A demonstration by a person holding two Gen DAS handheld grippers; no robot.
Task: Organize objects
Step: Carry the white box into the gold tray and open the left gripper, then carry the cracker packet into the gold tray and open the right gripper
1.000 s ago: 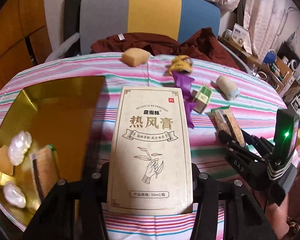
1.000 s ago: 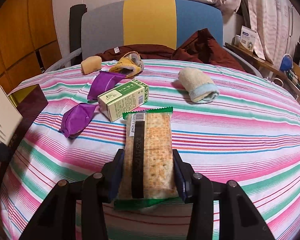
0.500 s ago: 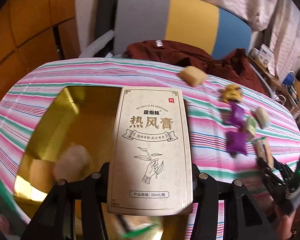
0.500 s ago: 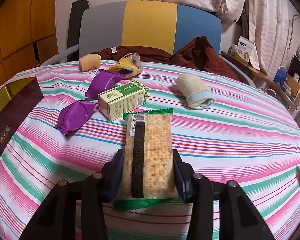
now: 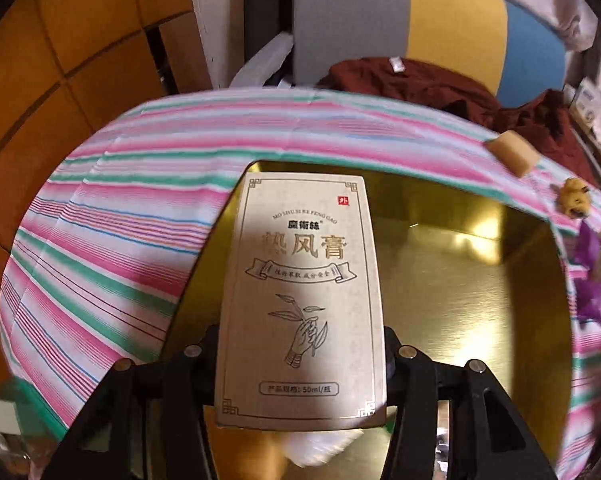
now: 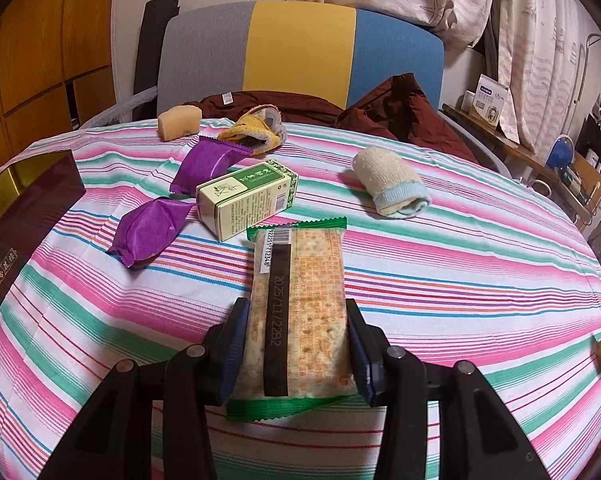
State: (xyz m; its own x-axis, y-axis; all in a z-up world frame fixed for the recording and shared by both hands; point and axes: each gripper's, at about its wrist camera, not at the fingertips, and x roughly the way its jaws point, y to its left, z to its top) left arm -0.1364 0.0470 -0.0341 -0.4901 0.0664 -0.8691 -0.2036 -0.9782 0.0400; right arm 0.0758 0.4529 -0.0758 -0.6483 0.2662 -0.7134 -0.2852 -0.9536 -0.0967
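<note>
The left hand-held gripper (image 5: 302, 354), carrying the beige carton (image 5: 300, 300), is swinging leftward: the gold box (image 5: 480, 288), formerly at the frame's left, is now filling the centre and right behind the carton. The loose items are sliding to the right edge. In the right wrist view, the maroon lid (image 6: 20, 240) is showing more of itself at the left edge.

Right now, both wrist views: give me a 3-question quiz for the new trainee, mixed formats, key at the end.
1. True or false: the left gripper holds the beige carton above the gold box.
2. What is clamped in the right gripper? A) green-and-white carton B) cracker packet C) rolled towel
3. Fill in: the two purple packets lie to the ___ of the green-and-white carton in the right wrist view.

Key: 1 true; 2 B, the cracker packet; 3 left.
</note>
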